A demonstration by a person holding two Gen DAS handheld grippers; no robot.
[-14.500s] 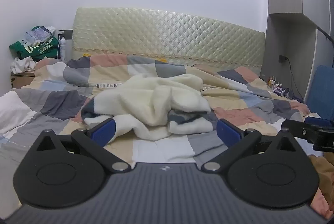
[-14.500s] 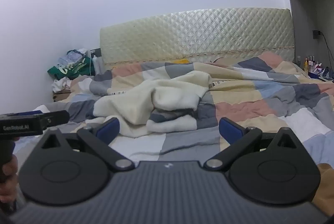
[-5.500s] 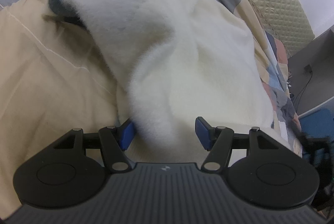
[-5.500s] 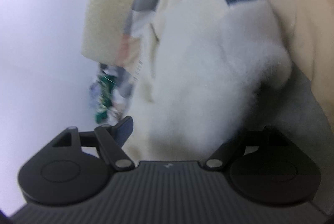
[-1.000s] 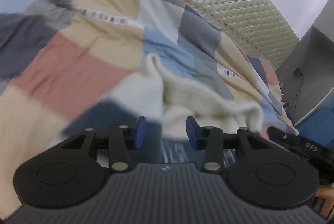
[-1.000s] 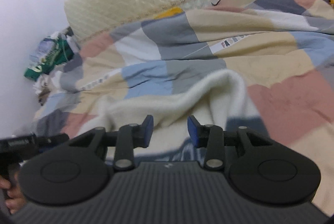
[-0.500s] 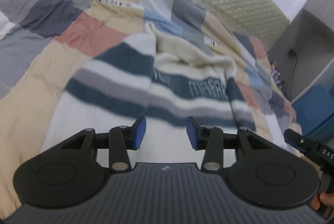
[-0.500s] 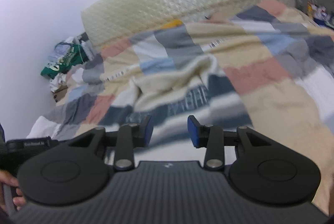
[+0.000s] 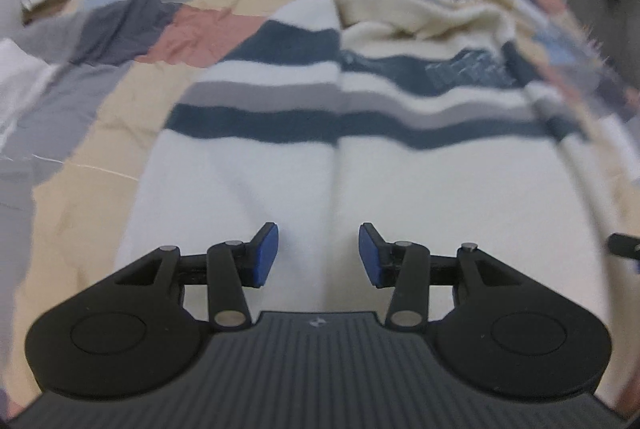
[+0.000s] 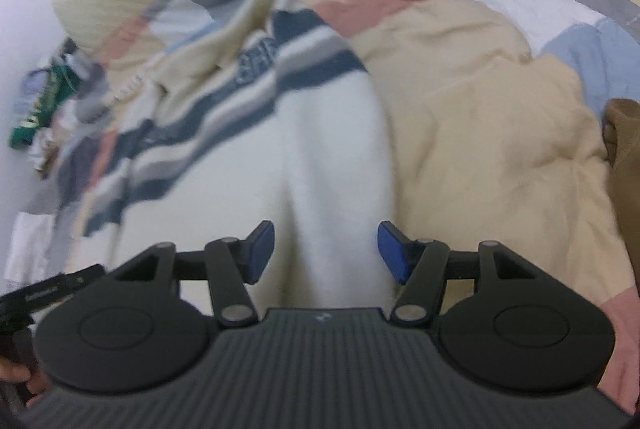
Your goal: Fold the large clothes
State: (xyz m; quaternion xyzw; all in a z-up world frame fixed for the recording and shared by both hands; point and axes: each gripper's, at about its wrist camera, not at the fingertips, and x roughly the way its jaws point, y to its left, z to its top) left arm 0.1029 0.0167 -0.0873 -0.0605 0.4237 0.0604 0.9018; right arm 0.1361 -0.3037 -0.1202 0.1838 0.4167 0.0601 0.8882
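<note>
1. I see one striped sweater point(image 9: 336, 157), spread flat on the patchwork bed point(image 9: 80, 133).
2. My left tongs point(image 9: 319, 254): spread over its white hem.
3. My right tongs point(image 10: 326, 253): spread around a fold, seemingly not gripping; frame blurred.

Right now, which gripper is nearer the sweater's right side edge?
Right. The right gripper straddles that side edge of the striped sweater; the left gripper hovers open over the white hem area, toward its left half.

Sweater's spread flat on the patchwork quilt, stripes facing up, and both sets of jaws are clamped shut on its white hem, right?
Not quite. The sweater lies spread on the quilt, stripes up, but both jaws stand open over the white hem, as each wrist view shows: left gripper, right gripper.
</note>
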